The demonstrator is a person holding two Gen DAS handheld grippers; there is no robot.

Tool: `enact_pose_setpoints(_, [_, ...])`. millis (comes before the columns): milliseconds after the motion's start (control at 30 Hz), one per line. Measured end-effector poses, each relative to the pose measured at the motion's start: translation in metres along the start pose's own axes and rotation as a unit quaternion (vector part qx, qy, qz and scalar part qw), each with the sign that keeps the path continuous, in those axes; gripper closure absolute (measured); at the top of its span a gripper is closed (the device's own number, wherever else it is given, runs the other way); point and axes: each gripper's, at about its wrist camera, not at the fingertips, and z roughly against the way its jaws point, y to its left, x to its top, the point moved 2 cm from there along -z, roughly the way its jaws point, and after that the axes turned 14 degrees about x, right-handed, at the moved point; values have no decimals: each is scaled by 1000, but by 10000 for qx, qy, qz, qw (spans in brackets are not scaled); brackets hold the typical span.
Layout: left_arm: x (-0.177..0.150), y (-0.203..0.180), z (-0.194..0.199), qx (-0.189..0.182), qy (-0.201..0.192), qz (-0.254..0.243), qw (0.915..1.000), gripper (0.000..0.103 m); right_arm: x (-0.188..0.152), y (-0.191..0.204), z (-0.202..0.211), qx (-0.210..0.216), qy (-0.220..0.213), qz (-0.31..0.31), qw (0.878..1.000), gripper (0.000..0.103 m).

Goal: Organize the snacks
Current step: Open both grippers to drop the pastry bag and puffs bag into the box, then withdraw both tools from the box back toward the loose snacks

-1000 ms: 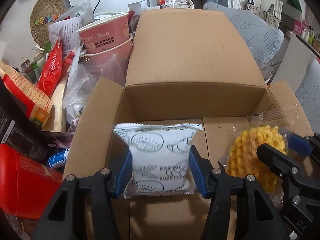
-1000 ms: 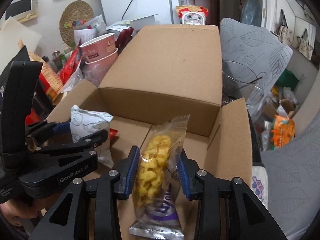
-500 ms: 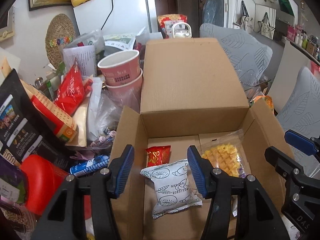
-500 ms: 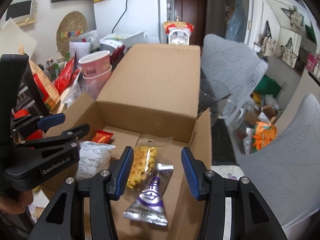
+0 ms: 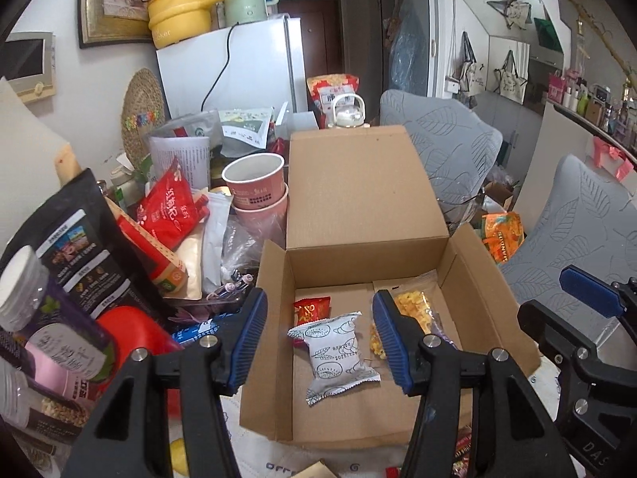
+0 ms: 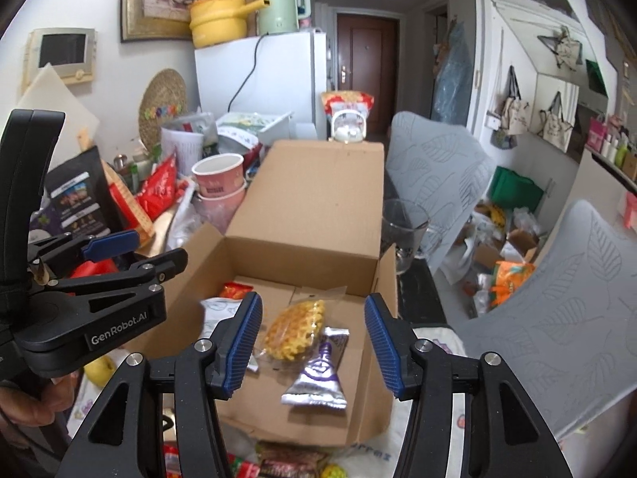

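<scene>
An open cardboard box [image 5: 489, 310] holds a white printed snack packet [image 5: 336, 354], a small red packet [image 5: 312, 307] and a clear bag of yellow puffs [image 5: 414, 310]. In the right wrist view the box [image 6: 382, 302] shows the yellow puffs bag [image 6: 296, 334] with its purple end, the white packet [image 6: 217, 316] and the red packet [image 6: 235, 290]. My left gripper [image 5: 318, 342] is open and empty above the box's near side. My right gripper [image 6: 312, 350] is open and empty above the box, beside the left one.
Left of the box is a pile of snack bags: a red pouch [image 5: 167, 211], stacked pink paper cups [image 5: 256, 191], a black bag [image 5: 79, 255]. A glass [image 6: 402, 235] stands right of the box. Grey leaf-pattern chairs [image 5: 589, 231] are to the right. Loose wrappers [image 6: 278, 462] lie before the box.
Both grippers opened, dropped the white packet and the yellow puffs bag into the box, and drew back and up. The packets now lie on the box floor.
</scene>
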Motion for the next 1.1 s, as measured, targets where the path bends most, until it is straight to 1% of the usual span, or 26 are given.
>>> enact_pose_setpoints(200, [-10,12,38,-87,-250,56,9996,48,-8,19,30,73,-225,59,9997,48])
enact_pose_setpoints(367, [-21,20,64,-110,-373,118,9992,48,-15,33,54,143,-368,211,9990,48])
enact_pose_setpoints(433, [-27,24,76,-85,-436,164,9989,48,-19,37,65,218,-471,229,9984,41])
enact_pose_setpoints(467, [-30,26,82,-75,-473,191,9987,48,-21,39,71,260,-546,234,9979,34])
enact_pose_setpoints(533, [-36,30,93,-65,-539,230,9983,44,-26,44,83,289,-670,286,9969,33])
enact_pose_setpoints(600, [-43,32,105,-36,-645,246,9976,28,-30,50,94,275,-727,357,9963,33])
enact_pose_setpoints(633, [-47,33,113,-7,-738,259,9969,28,-33,52,99,282,-756,377,9960,33])
enact_pose_setpoints(700, [-54,35,124,11,-829,262,9962,28,-38,55,108,305,-800,373,9956,28])
enact_pose_setpoints(833, [-69,39,142,-90,-860,266,9959,28,-50,61,124,343,-850,351,9952,27])
enact_pose_setpoints(900, [-77,41,151,-117,-901,279,9955,28,-56,63,132,382,-875,341,9948,23])
enact_pose_setpoints(1100, [-101,40,170,-221,-958,235,9949,28,-79,71,147,439,-883,315,9946,23])
